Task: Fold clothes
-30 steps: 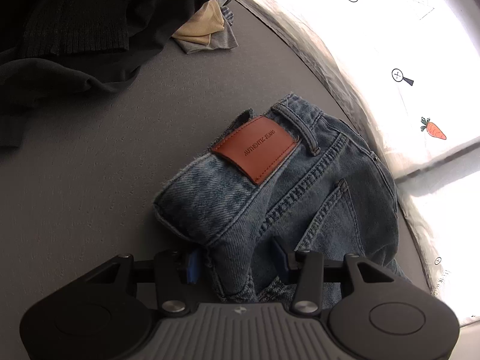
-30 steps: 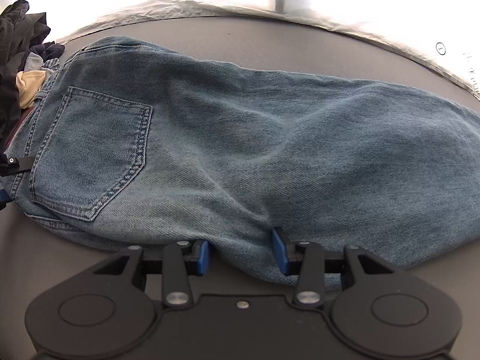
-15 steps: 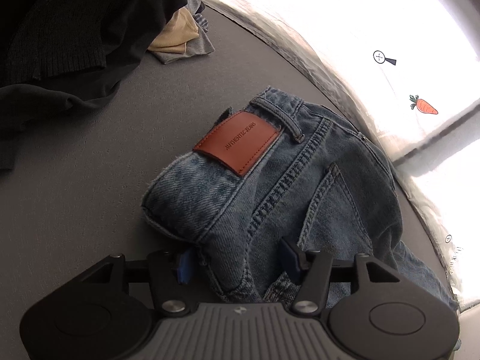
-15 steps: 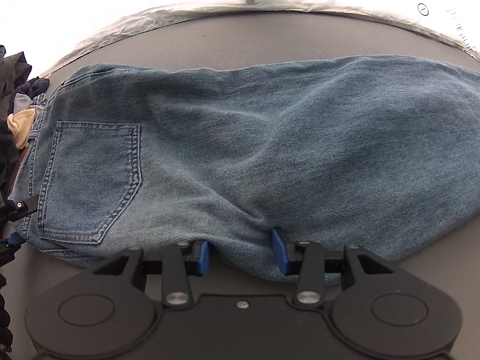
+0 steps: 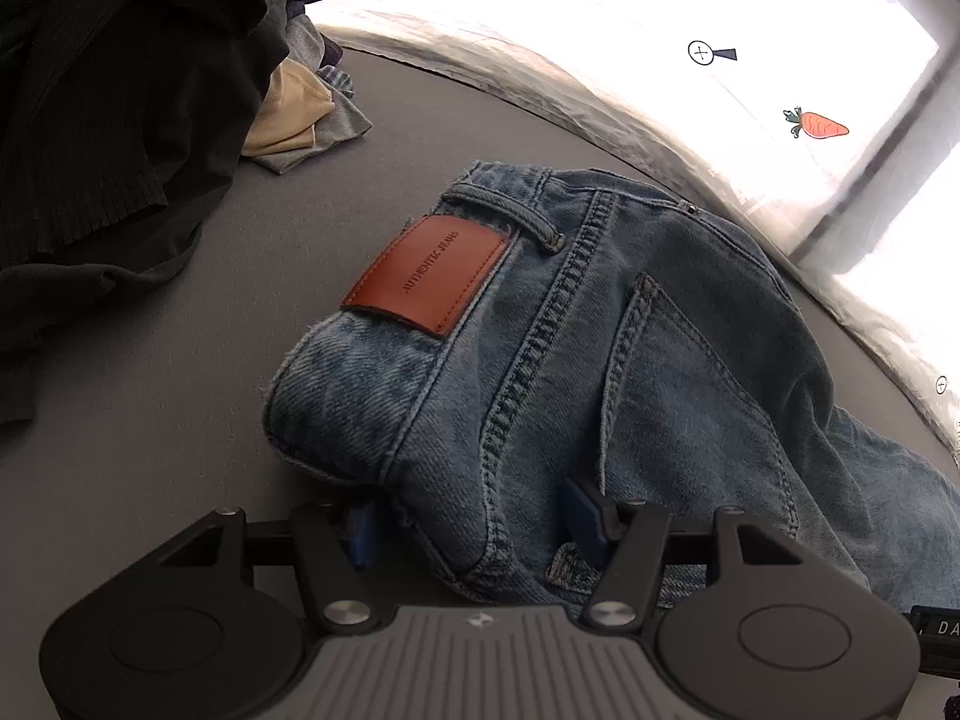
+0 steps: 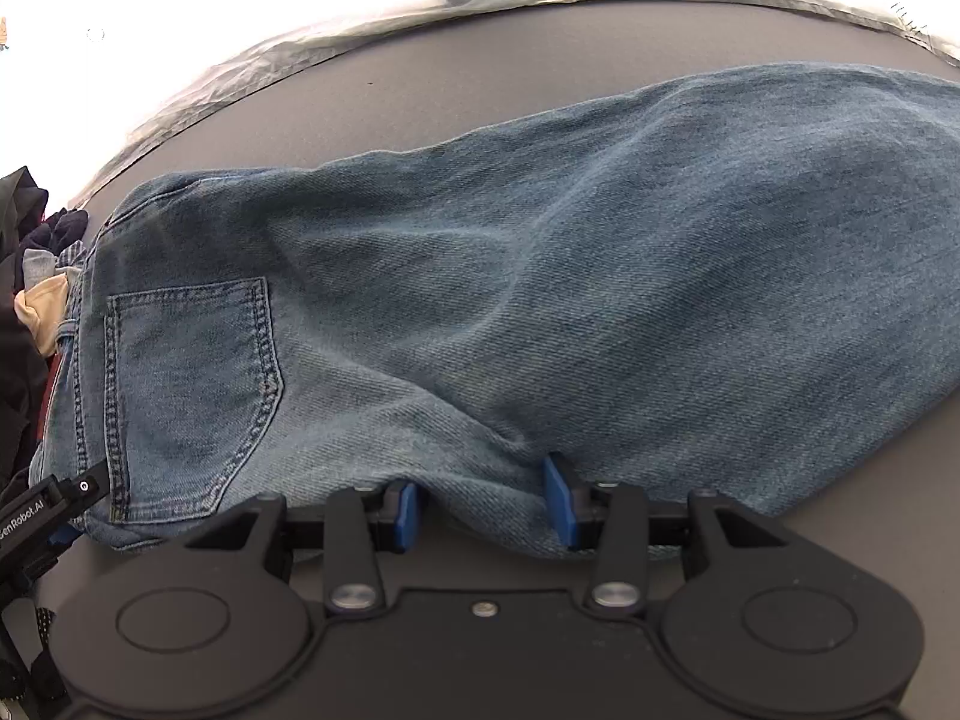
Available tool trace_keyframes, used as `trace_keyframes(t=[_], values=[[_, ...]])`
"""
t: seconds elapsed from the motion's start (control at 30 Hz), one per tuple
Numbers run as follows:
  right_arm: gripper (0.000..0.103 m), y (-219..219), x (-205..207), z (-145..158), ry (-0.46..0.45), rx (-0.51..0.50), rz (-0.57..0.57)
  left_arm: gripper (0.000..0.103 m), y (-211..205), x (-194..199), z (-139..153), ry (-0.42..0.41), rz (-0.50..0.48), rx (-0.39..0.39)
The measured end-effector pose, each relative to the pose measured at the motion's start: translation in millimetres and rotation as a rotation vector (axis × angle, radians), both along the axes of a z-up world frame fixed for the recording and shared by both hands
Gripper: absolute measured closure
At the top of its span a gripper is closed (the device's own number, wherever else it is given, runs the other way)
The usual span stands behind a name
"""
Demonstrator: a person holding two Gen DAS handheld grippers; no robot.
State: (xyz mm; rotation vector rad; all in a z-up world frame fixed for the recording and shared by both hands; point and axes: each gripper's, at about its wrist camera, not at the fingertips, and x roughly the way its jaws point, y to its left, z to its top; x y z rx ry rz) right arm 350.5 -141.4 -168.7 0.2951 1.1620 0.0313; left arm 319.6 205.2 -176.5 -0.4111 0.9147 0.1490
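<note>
Here my left gripper sits at the waistband end of the jeans, its jaws released and standing apart with a bunched fold of denim between them, the blue pads not visibly pressing. My right gripper is clenched on the near edge of the leg. The jeans lie folded lengthwise on the grey table (brown leather patch up), a pile of dark clothes beyond.
</note>
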Motion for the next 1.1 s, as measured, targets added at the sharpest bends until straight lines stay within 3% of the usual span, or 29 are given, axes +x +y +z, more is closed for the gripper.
trace_keyframes(t=[0.23,0.33,0.47,0.7,0.77,1.1], values=[[0.059,-2.6,-2.6,1.6,-0.004,0.006,-0.001,0.031,13.5,6.0,-1.0,0.012,0.079,-0.125],[0.059,-4.2,-4.6,2.1,-0.009,0.009,-0.002,0.032,18.1,7.7,-1.2,0.015,0.106,-0.159],[0.059,-2.0,-3.5,1.7,-0.01,0.003,0.0,0.049,19.3,6.7,-0.9,0.023,0.129,-0.137],[0.058,-1.0,-3.1,1.2,-0.01,0.003,0.004,0.061,14.4,13.8,2.4,0.071,0.133,-0.083],[0.059,0.0,-2.4,0.5,-0.011,0.001,0.005,0.076,13.5,16.7,2.5,0.08,0.132,-0.095],[0.062,-1.6,-1.2,-1.1,-0.016,0.008,0.006,0.084,7.1,20.9,8.5,0.096,0.122,-0.066]])
